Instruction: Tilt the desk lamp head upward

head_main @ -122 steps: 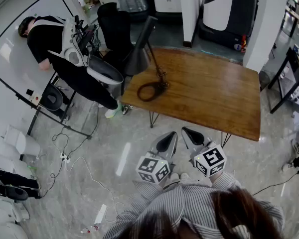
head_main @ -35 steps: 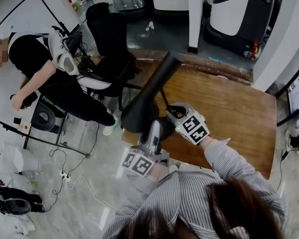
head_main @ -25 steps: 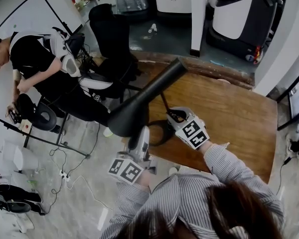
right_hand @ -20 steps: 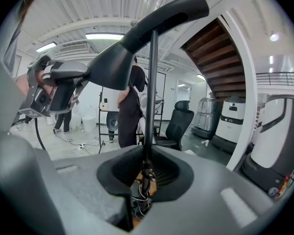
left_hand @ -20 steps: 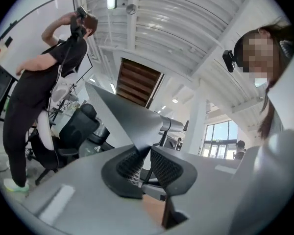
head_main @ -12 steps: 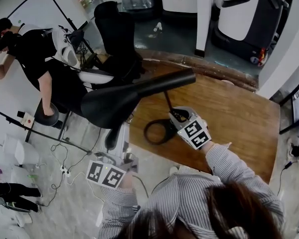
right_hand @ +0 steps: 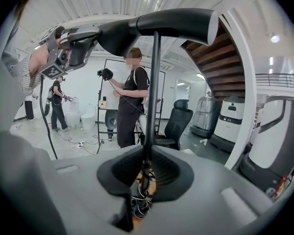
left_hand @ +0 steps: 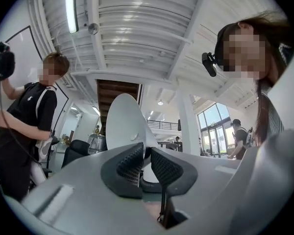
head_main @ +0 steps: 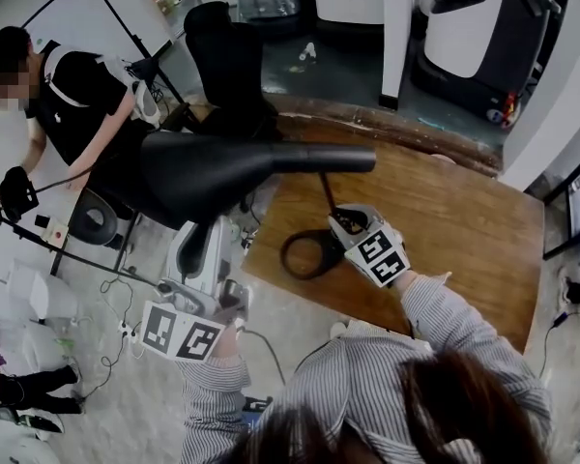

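The black desk lamp stands on the wooden table (head_main: 454, 220), its ring base (head_main: 304, 256) near the table's left edge. Its cone-shaped head (head_main: 222, 167) lies about level, wide mouth toward the left. My left gripper (head_main: 198, 249) reaches up from below and is shut on the rim of the shade, whose white inside (left_hand: 122, 126) fills the space above the gripper (left_hand: 147, 160). My right gripper (head_main: 343, 222) is shut on the thin stem (head_main: 326, 193) low down, just above the base. The stem (right_hand: 153, 92) runs up between that gripper's (right_hand: 148, 173) jaws to the head (right_hand: 171, 23).
A person in black (head_main: 68, 85) stands to the left beside a frame, holding a dark device. A black office chair (head_main: 227, 51) is behind the table's left corner. Cables (head_main: 126, 307) trail on the floor. White machines (head_main: 464, 17) and a pillar (head_main: 396, 27) stand at the back.
The lamp head has swung up from pointing steeply down to about level. My left gripper moved left and outward with the shade's rim. The right gripper stayed on the stem.
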`<state>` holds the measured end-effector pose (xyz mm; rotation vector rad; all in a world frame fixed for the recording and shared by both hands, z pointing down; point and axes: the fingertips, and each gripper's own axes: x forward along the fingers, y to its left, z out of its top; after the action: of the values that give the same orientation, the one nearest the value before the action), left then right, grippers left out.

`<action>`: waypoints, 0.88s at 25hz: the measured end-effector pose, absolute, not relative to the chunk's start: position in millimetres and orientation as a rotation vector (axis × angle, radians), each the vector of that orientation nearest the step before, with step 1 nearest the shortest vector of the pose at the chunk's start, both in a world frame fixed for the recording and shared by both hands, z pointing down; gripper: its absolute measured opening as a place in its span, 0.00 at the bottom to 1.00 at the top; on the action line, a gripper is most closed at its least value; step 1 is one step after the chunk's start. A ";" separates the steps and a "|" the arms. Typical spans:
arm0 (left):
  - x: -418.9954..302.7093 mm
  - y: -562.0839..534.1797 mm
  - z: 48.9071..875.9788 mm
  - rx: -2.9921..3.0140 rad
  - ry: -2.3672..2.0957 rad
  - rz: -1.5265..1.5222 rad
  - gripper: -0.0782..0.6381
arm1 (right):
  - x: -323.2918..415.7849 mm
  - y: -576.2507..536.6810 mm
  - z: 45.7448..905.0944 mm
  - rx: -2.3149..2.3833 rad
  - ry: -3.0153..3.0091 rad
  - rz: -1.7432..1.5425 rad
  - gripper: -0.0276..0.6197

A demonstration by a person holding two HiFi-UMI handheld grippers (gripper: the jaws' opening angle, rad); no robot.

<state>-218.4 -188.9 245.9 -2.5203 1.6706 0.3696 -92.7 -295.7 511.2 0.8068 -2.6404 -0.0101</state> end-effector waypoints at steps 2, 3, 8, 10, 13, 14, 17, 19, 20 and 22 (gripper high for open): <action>-217.1 -190.1 236.3 -2.513 1.644 0.352 0.17 | -92.9 -295.4 510.3 0.812 -2.639 -0.009 0.12; -216.9 -190.2 232.6 -2.510 1.634 0.346 0.17 | -93.2 -295.1 509.8 0.816 -2.637 -0.010 0.12; -218.1 -190.9 223.8 -2.525 1.604 0.338 0.17 | -95.4 -293.9 508.6 0.847 -2.630 -0.010 0.12; -216.1 -190.8 219.3 -2.537 1.578 0.319 0.17 | -95.0 -293.3 508.3 0.852 -2.632 -0.006 0.12; -213.2 -191.1 214.2 -2.549 1.541 0.267 0.17 | -94.7 -293.0 508.9 0.850 -2.632 -0.008 0.12; -213.1 -191.5 213.6 -2.555 1.534 0.258 0.17 | -95.0 -293.0 509.4 0.852 -2.631 -0.008 0.12; -213.9 -191.6 210.1 -2.560 1.520 0.248 0.17 | -96.3 -291.8 510.0 0.862 -2.626 -0.011 0.12; -213.8 -190.7 206.2 -2.551 1.514 0.236 0.17 | -97.0 -290.1 509.7 0.870 -2.625 -0.014 0.12; -213.5 -190.5 205.2 -2.547 1.512 0.230 0.17 | -97.1 -289.6 509.8 0.875 -2.626 -0.015 0.12; -213.2 -190.7 205.6 -2.544 1.510 0.228 0.17 | -96.7 -289.8 510.6 0.882 -2.626 -0.013 0.12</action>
<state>-213.2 -190.7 205.6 -2.5444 1.5095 0.2282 -96.7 -289.8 510.6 0.8816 -2.6264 -0.0126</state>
